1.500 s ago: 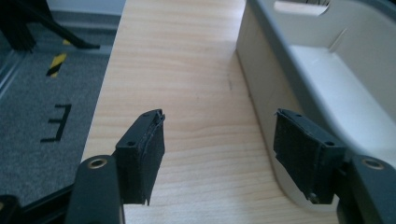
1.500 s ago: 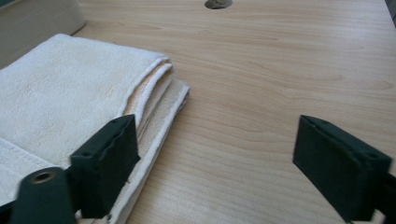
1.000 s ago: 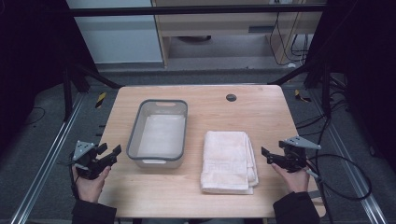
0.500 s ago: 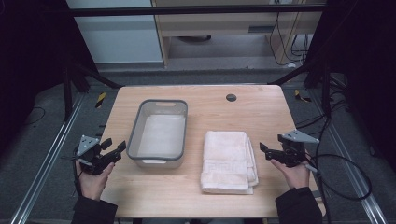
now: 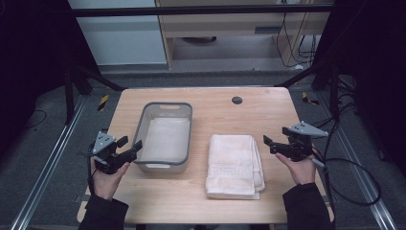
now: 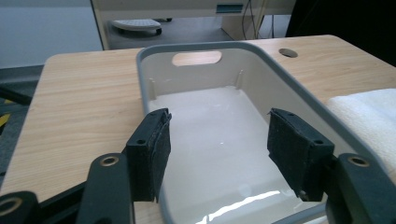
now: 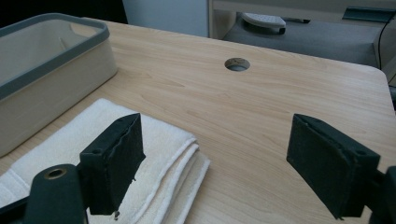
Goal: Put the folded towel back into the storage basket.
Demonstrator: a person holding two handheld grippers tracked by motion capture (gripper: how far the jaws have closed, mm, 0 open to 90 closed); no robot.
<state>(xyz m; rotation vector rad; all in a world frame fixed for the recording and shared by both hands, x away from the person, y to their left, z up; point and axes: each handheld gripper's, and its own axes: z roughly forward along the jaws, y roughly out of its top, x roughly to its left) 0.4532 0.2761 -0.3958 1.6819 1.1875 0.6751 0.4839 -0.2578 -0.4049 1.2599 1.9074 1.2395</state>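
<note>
Towel (image 5: 234, 165): folded flat on the worktop (image 5: 215, 108), just right of the grey tub (image 5: 164, 136)
Left gripper (image 5: 129, 146): jaws spread, empty, at tub's near rim
Right gripper (image 5: 267, 144): jaws spread, empty, beside towel
Risk: pinching one layer would likely unfold the towel

Lab-like test rig — wooden table (image 5: 210, 196), floor rails (image 5: 48, 167), trailing cables (image 5: 354, 177).

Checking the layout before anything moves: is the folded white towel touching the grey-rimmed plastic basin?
Apart. The high view shows a strip of bare wood between the folded white towel and the grey-rimmed plastic basin.
</note>
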